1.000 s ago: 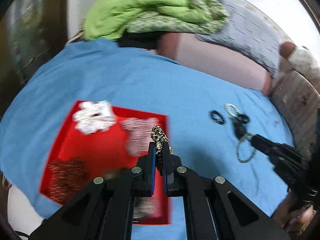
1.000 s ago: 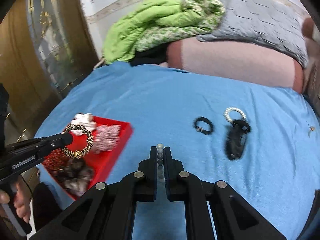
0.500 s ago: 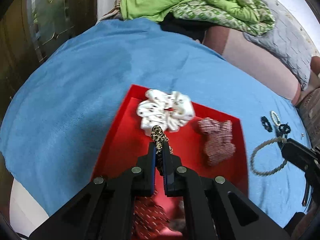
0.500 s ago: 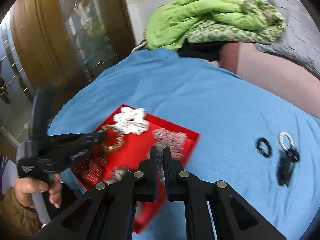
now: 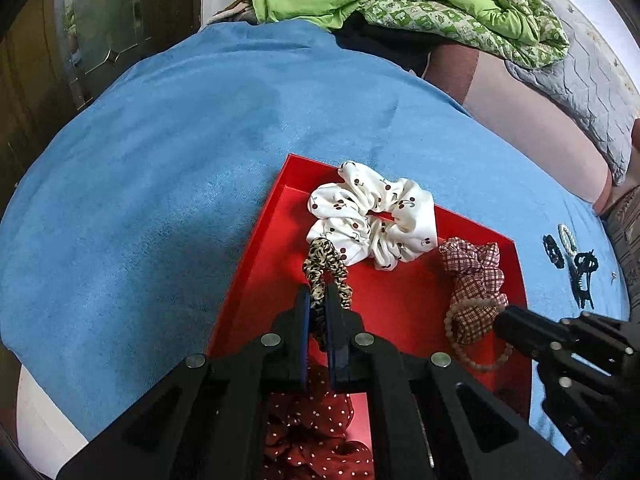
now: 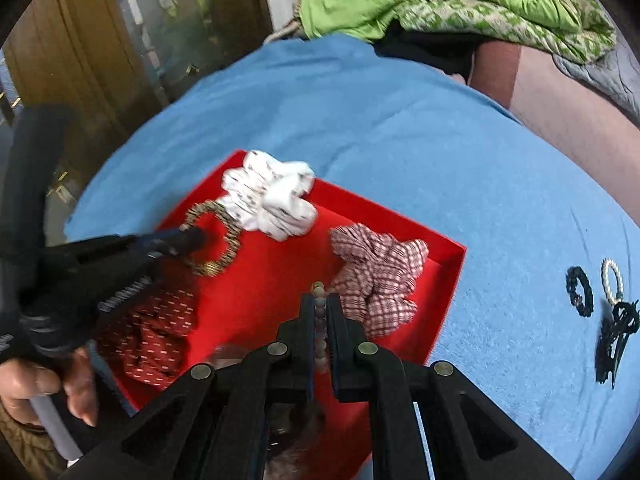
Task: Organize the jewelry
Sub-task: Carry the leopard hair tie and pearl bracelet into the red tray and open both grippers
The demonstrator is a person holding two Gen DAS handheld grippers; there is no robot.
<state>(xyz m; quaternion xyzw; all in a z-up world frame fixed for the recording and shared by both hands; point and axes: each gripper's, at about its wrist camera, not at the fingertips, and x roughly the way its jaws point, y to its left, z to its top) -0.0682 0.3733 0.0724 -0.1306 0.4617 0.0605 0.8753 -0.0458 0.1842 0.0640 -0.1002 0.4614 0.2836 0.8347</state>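
Both grippers have swung over from the blue bedspread and now hang above the red tray, each carrying something. Going left to right: left gripper is clamped on a leopard-print hair tie, which dangles over the tray's left side just by the white cherry scrunchie. Right gripper is pinched on a beaded bracelet, hanging over the tray's right edge against the checked scrunchie.

Risky bit, I reckon: the bracelet sits so close to that right edge that a release could drop it half over the rim onto the bedspread, or snag it on the checked fabric.

Count: three scrunchies lying in the tray (white, checked, plus a dark red dotted one) and something furry at the near edge I can't make out. Outside it, near the bedspread's right edge: one black ring, one pearly ring, one black claw clip.
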